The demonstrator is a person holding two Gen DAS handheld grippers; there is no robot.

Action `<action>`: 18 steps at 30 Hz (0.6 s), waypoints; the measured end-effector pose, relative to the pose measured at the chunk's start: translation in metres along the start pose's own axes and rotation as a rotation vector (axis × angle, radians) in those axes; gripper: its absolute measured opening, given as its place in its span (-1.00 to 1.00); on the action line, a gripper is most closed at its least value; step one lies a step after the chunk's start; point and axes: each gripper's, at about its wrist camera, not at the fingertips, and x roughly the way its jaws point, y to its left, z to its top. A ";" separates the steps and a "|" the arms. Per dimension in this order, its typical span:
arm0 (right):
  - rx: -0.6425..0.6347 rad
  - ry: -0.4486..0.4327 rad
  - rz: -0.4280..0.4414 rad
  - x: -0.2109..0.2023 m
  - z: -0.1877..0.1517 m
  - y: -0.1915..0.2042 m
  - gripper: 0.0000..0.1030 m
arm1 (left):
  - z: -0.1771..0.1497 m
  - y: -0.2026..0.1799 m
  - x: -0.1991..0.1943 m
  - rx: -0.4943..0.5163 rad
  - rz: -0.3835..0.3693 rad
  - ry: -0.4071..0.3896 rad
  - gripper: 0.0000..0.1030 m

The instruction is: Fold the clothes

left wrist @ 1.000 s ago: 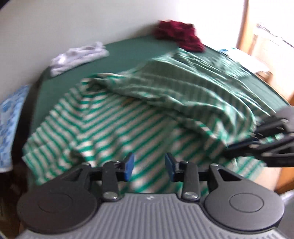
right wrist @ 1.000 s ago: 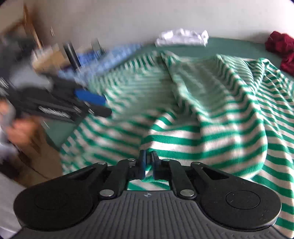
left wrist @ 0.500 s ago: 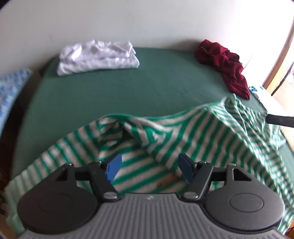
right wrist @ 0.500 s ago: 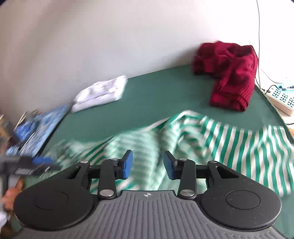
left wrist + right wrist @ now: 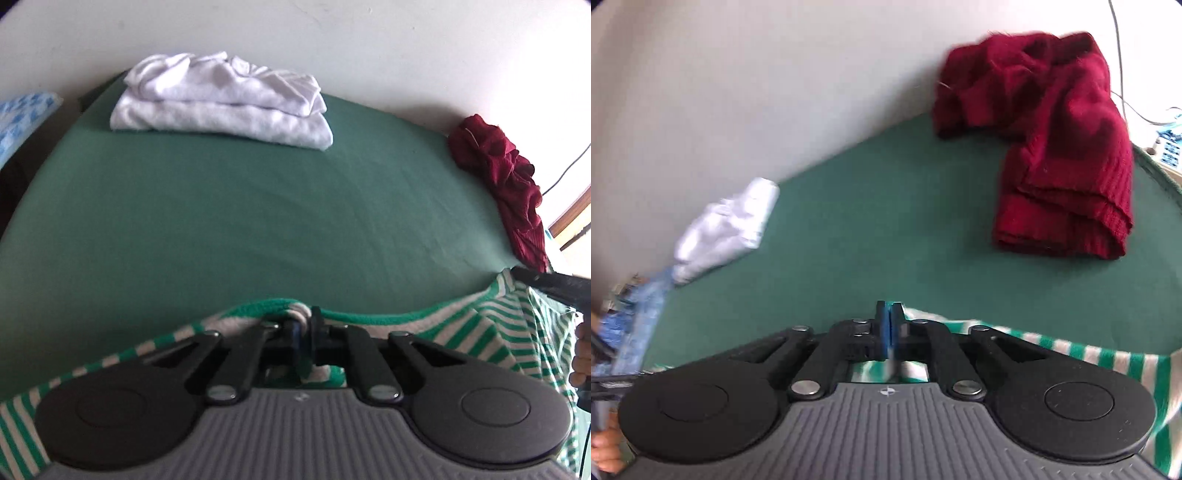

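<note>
A green-and-white striped shirt [image 5: 461, 332] lies at the near edge of the green table [image 5: 240, 221]. My left gripper [image 5: 303, 325] is shut on the shirt's bunched upper edge. My right gripper [image 5: 888, 328] is shut, with the striped shirt [image 5: 1108, 358] pinched between its blue pads; the fabric trails off to the right and under the gripper. The right gripper also shows at the right edge of the left wrist view [image 5: 554, 286], touching the shirt's edge.
A folded white garment [image 5: 221, 103] lies at the back left by the wall; it also shows in the right wrist view [image 5: 727, 229]. A crumpled dark red sweater [image 5: 1052, 147] lies at the back right. A blue patterned cloth [image 5: 22, 122] is off the table's left side. A power strip [image 5: 1169, 147] sits at the far right.
Both grippers were open half a second ago and are now shut on the striped shirt's edge. Both have moved lower and closer to the fabric, with more bare table ahead.
</note>
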 end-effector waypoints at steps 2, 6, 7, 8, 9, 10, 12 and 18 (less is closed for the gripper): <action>-0.041 -0.009 -0.012 0.004 -0.003 0.000 -1.00 | 0.003 0.001 0.003 0.009 0.014 -0.010 -0.80; -0.014 -0.028 0.091 -0.020 -0.001 0.004 -0.74 | 0.000 -0.001 -0.006 0.036 0.031 -0.020 -0.80; -0.019 -0.019 0.129 -0.027 -0.002 0.006 -0.66 | -0.005 -0.002 -0.014 0.036 0.018 -0.025 -0.77; -0.025 -0.008 0.161 -0.032 -0.004 0.009 -0.42 | -0.010 -0.003 -0.023 0.035 0.005 -0.030 -0.75; -0.032 0.020 0.156 -0.028 -0.007 0.010 -0.23 | -0.010 -0.005 -0.021 0.043 0.025 -0.025 -0.73; -0.040 0.048 0.150 -0.025 -0.010 0.011 -0.23 | -0.011 -0.008 -0.018 0.051 0.044 -0.020 -0.60; -0.055 0.076 0.108 -0.013 -0.014 0.012 -0.70 | -0.012 -0.012 -0.013 0.067 0.083 -0.011 -0.54; -0.006 0.031 0.067 -0.017 -0.020 0.013 -0.74 | 0.007 0.004 -0.001 0.046 0.104 0.002 -0.57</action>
